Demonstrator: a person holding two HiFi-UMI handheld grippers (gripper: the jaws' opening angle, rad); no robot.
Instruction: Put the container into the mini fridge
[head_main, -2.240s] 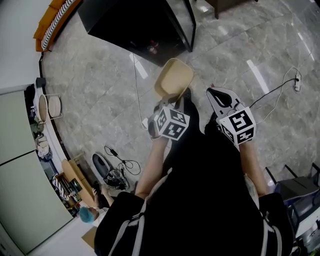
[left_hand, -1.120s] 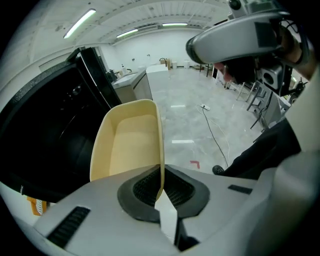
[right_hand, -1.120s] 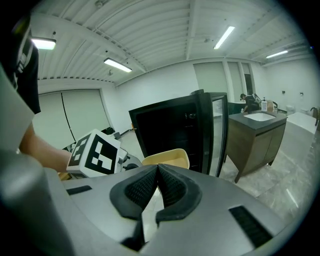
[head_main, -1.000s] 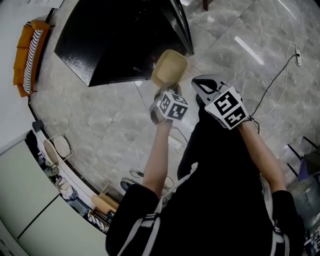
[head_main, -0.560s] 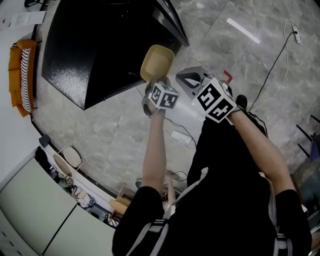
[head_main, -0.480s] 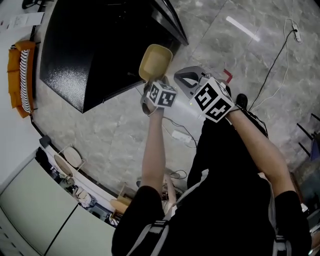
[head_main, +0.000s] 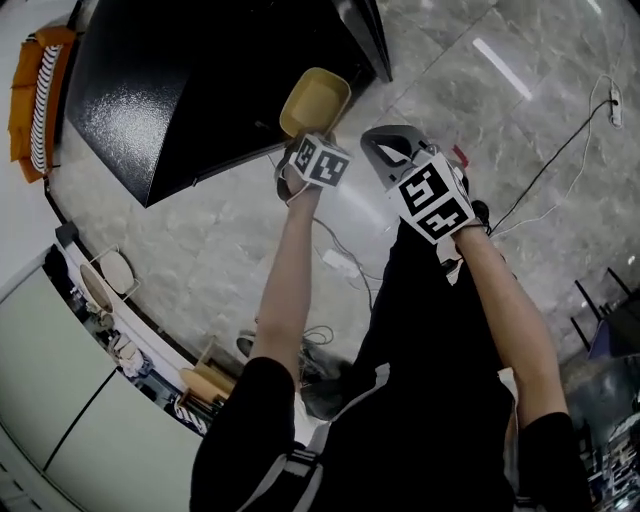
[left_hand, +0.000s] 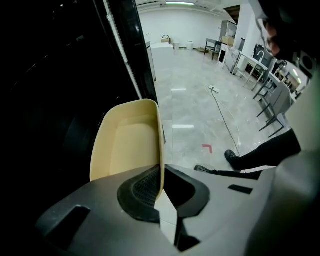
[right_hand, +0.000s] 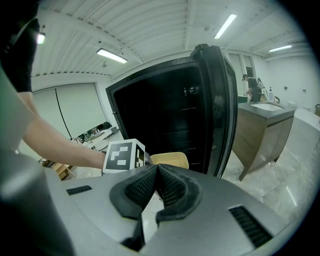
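Observation:
The container (head_main: 314, 102) is a pale yellow, empty, rounded-rectangular tub. My left gripper (head_main: 306, 137) is shut on its rim, the thin wall pinched between the pads (left_hand: 145, 186). In the left gripper view the container (left_hand: 127, 145) is held up in front of the dark inside of the black mini fridge (left_hand: 50, 75). The fridge (head_main: 190, 80) stands open, its door (right_hand: 222, 105) swung out to the right. My right gripper (head_main: 383, 140) hovers just right of the left one, empty. Its jaws (right_hand: 157, 172) are shut and point at the fridge shelves (right_hand: 165, 115) and the container (right_hand: 170, 159).
A power strip with cables (head_main: 340, 262) lies on the marble floor below my arms, and another cable (head_main: 560, 150) runs off to the right. An orange sofa (head_main: 30, 90) and cluttered shelves (head_main: 110, 330) line the left wall. A wooden sink cabinet (right_hand: 262, 125) stands right of the fridge door.
Both grippers have moved up to the open fridge, the container carried along in the left one. The right gripper has kept beside it, still shut.

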